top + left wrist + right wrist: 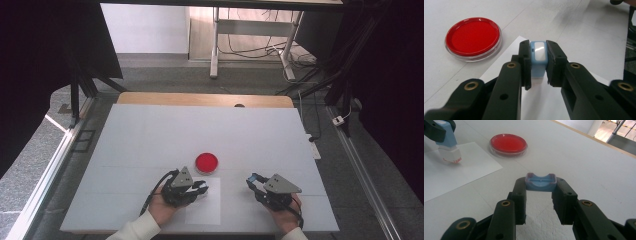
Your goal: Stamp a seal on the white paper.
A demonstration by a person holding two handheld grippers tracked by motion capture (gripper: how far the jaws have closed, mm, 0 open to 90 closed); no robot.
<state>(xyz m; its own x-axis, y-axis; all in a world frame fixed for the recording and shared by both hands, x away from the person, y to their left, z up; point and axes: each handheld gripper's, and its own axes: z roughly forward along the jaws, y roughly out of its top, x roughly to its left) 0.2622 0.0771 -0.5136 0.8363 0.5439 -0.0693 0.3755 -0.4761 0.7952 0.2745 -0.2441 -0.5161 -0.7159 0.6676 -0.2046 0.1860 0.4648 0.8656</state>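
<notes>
Both tools sit at the near edge of the worktop (150,130). Paper sheet (210,210) lies between them, red dish (206,162) just beyond it. Left tool (538,62) pinches the blue stamp body (538,53), its base touching the paper. Right tool (540,192) pinches the stamp's cap (540,182), clear of the paper. Cap off looks done; left: lift, recap.

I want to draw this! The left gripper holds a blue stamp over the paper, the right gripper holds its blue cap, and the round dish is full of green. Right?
Nearly. The round dish is red, not green, as the left gripper view shows. The left gripper does hold the blue stamp over the paper, and the right gripper holds the blue cap.
</notes>
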